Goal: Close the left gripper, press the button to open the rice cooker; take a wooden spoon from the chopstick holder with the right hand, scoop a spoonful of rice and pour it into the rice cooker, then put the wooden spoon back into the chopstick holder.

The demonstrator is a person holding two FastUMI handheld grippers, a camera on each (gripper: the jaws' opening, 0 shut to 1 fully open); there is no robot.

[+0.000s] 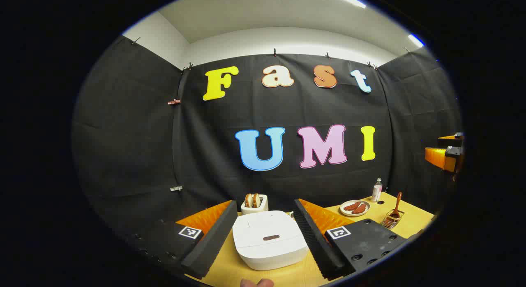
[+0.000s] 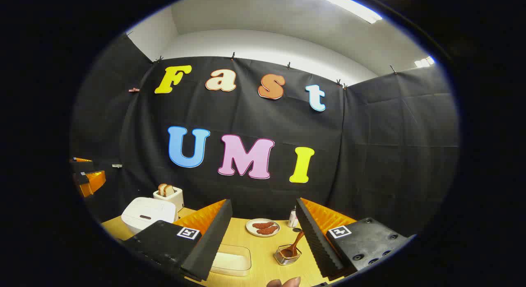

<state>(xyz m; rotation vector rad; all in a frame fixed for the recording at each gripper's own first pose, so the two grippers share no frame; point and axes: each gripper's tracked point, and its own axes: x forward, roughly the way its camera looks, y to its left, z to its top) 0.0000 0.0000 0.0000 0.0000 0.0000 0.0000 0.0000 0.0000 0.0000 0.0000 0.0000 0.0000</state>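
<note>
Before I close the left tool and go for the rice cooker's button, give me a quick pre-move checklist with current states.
1. Rice cooker lid down, ready to press: ok.
2. Left tool shut for pressing: not ok, its jaws stand wide open.
3. Left tool lined up with the cooker: ok, the cooker sits between its fingers.
4. Wooden spoon standing in its holder: ok.
5. Right tool open, holding nothing: ok.
6. Rice tray within reach on the table: ok; how much rice, cannot tell.
</note>
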